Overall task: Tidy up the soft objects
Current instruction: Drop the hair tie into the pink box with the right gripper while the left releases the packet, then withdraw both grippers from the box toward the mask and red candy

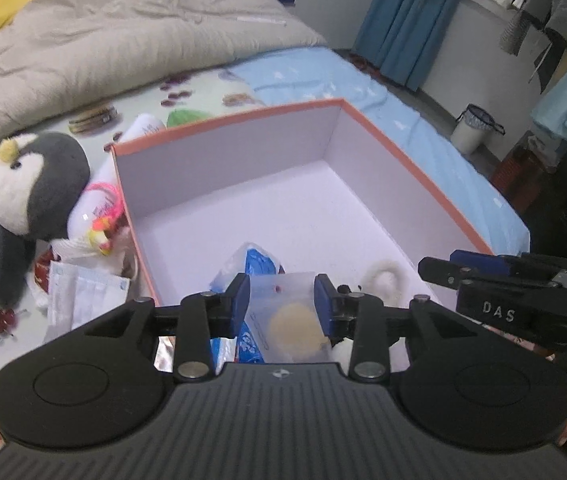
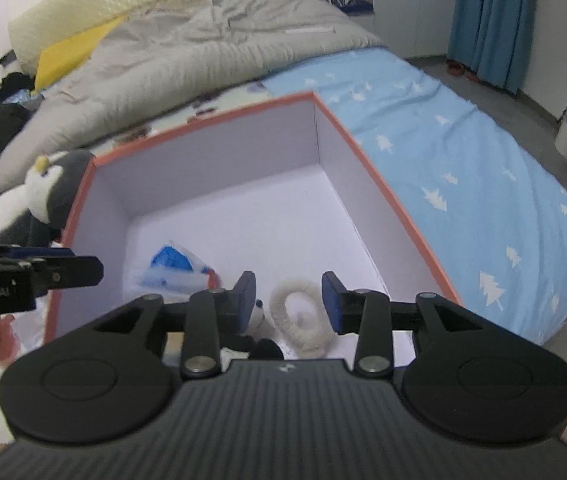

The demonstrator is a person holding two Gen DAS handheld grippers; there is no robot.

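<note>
An open box [image 1: 415, 168] with an orange rim and white inside sits on the bed; it also shows in the right wrist view [image 2: 387, 196]. My left gripper [image 1: 282, 304] is shut on a clear bag with a yellow round puff [image 1: 295, 324], held over the box's near end. A blue-and-white packet [image 1: 257, 264] lies in the box, also in the right wrist view [image 2: 175, 264]. My right gripper [image 2: 288, 300] is open over a white fluffy ring [image 2: 299, 316] and a small black-and-white plush [image 2: 259, 336] in the box.
A penguin plush [image 1: 23, 196] lies left of the box with a white tube [image 1: 99, 196], a pink hair tie [image 1: 103, 200] and face masks [image 1: 83, 296]. A grey duvet [image 1: 123, 40] covers the far bed. A white bin [image 1: 473, 128] stands on the floor at right.
</note>
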